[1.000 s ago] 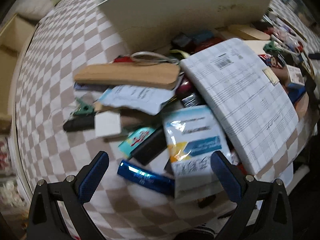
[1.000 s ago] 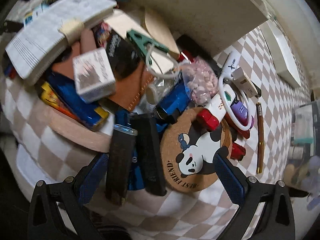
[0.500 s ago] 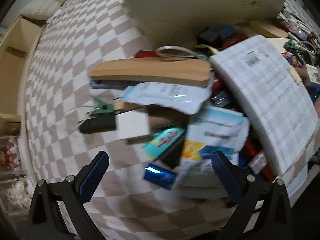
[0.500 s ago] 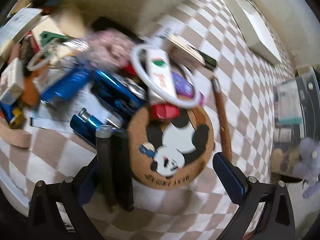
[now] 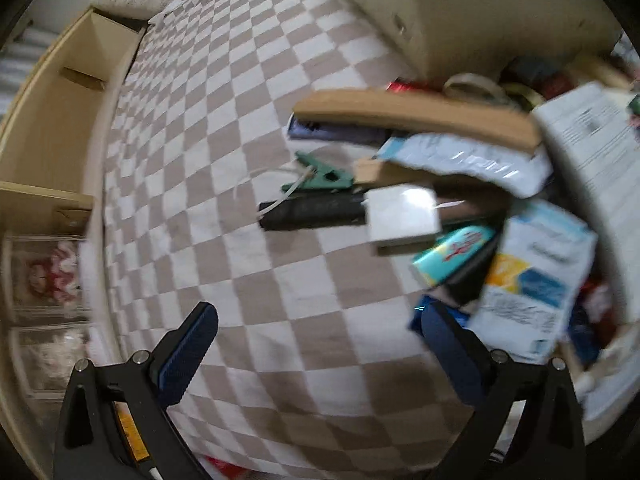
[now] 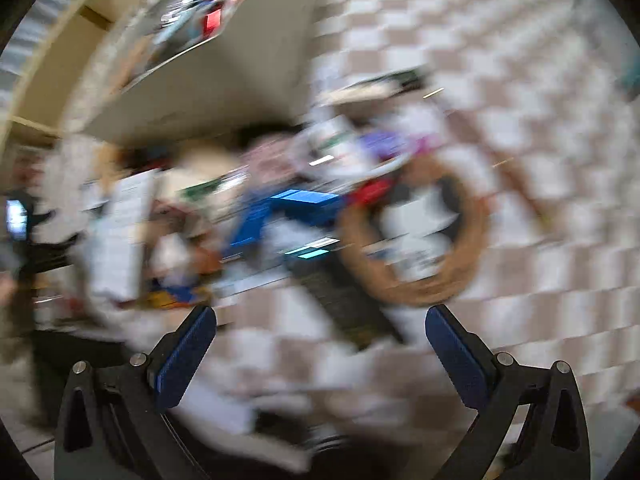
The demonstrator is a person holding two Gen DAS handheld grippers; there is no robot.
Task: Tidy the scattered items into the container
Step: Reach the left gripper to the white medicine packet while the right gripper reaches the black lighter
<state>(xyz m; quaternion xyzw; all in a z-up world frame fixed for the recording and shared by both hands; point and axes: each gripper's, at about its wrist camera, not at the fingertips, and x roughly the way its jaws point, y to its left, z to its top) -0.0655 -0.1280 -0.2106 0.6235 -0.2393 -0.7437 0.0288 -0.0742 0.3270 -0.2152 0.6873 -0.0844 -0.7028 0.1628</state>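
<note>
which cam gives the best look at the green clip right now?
Left wrist. The green clip shows fairly sharp at the pile's left edge, lying on the checkered cloth just above a black bar. The right wrist view is heavily motion-blurred; only vague green smears show, so the clip can't be identified there.

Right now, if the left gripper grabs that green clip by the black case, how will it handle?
The green clip looks like hard plastic, so probably stiff and light. A white cord seems to trail from it and may drag or snag.
</note>
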